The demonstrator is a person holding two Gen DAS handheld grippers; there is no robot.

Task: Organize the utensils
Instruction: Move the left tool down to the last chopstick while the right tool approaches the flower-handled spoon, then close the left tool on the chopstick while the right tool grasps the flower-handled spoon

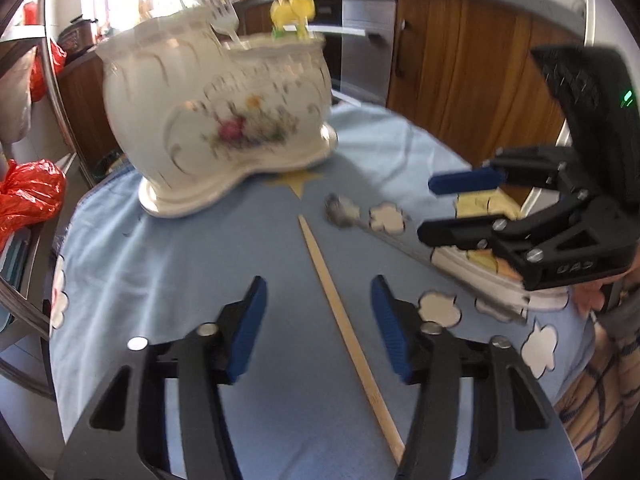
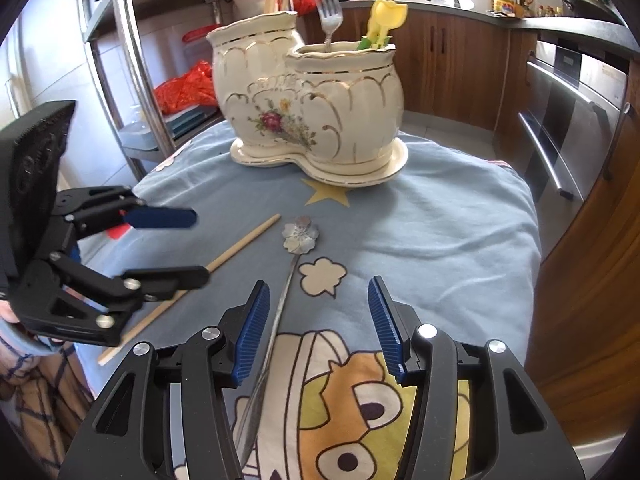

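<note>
A cream ceramic utensil holder with a flower print stands at the far side of the blue cloth; it also shows in the left wrist view. A fork and a yellow utensil stand in it. A wooden chopstick lies on the cloth between the open fingers of my left gripper, which is empty; the chopstick shows in the right wrist view too. A metal spoon with a flower-shaped head lies with its handle by the left finger of my open, empty right gripper.
The table is covered by a blue cartoon-print cloth. A metal rack with red bags stands at the left. Wooden cabinets and a steel oven are at the right. Each gripper shows in the other's view.
</note>
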